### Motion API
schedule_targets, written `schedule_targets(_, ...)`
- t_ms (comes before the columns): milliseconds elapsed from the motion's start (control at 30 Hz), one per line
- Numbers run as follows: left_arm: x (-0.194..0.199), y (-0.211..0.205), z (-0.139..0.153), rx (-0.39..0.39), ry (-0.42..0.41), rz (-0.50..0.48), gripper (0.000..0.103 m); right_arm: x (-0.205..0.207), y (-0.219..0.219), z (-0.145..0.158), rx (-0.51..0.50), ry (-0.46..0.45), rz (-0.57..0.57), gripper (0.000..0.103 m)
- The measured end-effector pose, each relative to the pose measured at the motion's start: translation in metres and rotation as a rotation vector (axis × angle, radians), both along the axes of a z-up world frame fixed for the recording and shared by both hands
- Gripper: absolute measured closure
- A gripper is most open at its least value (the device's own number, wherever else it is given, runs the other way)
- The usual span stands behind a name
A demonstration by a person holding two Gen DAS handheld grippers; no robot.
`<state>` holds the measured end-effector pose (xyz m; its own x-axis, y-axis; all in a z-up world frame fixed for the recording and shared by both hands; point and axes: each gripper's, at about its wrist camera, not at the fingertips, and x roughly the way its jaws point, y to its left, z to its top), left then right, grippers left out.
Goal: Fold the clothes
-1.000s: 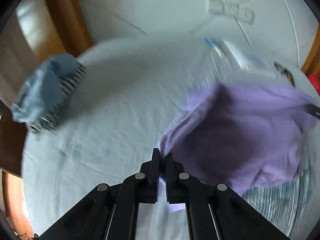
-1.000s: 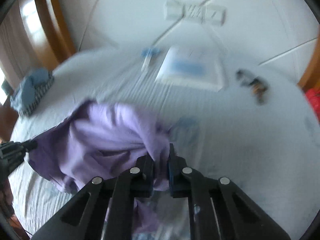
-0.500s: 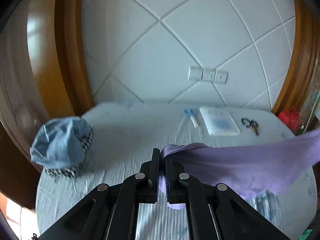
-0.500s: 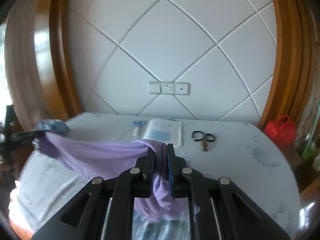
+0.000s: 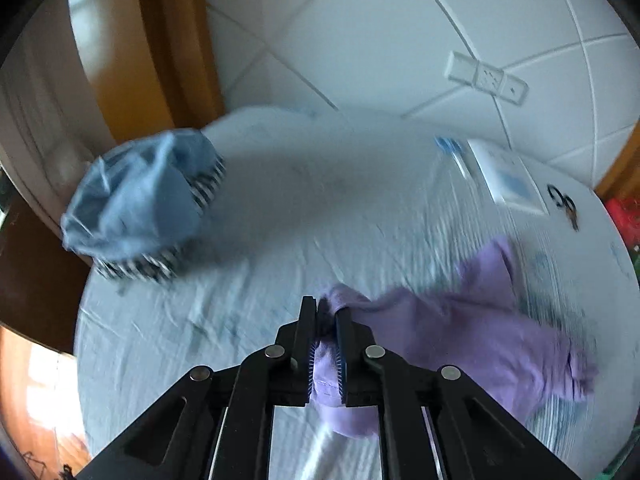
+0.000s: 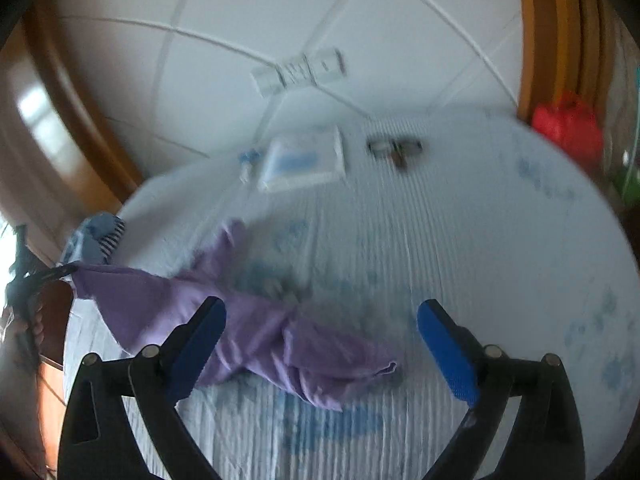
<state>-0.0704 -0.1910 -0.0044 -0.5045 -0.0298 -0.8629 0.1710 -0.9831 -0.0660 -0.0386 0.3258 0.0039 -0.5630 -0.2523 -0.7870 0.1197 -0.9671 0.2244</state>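
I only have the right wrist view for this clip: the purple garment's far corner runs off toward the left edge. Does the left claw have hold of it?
Observer: Yes. The left wrist view shows the purple garment pinched between the left claw's pads, though its jaws are beginning to open.
Operator: What is the blue bundle at far left?
Observer: A blue garment lying on top of a black-and-white striped one.
Operator: And the dark smear beside the white packet?
Observer: It looks like scissors, flat on the bed sheet.
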Motion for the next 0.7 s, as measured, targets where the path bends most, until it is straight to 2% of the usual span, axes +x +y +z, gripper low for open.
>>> schedule_targets(100, 0.013, 0.007, -0.017, 0.054, -0.019, 0.012, 0.090, -0.003, 0.006, -0.033, 0.011, -0.081, 0.001, 0.009)
schedule_targets(167, 0.020, 0.005, -0.025, 0.056, -0.036, 0.021, 0.087, -0.004, 0.005, -0.054, 0.011, -0.134, 0.023, 0.021)
schedule_targets(267, 0.027, -0.006, -0.036, 0.044, -0.064, 0.059, 0.087, -0.006, -0.003, -0.070, 0.001, -0.176, 0.067, 0.032)
schedule_targets(367, 0.030, -0.017, -0.047, 0.045, -0.087, 0.088, 0.087, -0.017, -0.021, -0.073, -0.009, -0.184, 0.117, 0.032)
schedule_targets(600, 0.026, -0.035, -0.067, 0.072, -0.110, 0.119, 0.087, -0.073, -0.098, -0.074, -0.060, -0.176, 0.237, 0.032)
schedule_targets(700, 0.020, -0.041, -0.081, 0.077, -0.130, 0.131, 0.083, -0.103, -0.135, -0.081, -0.063, -0.192, 0.276, 0.030)
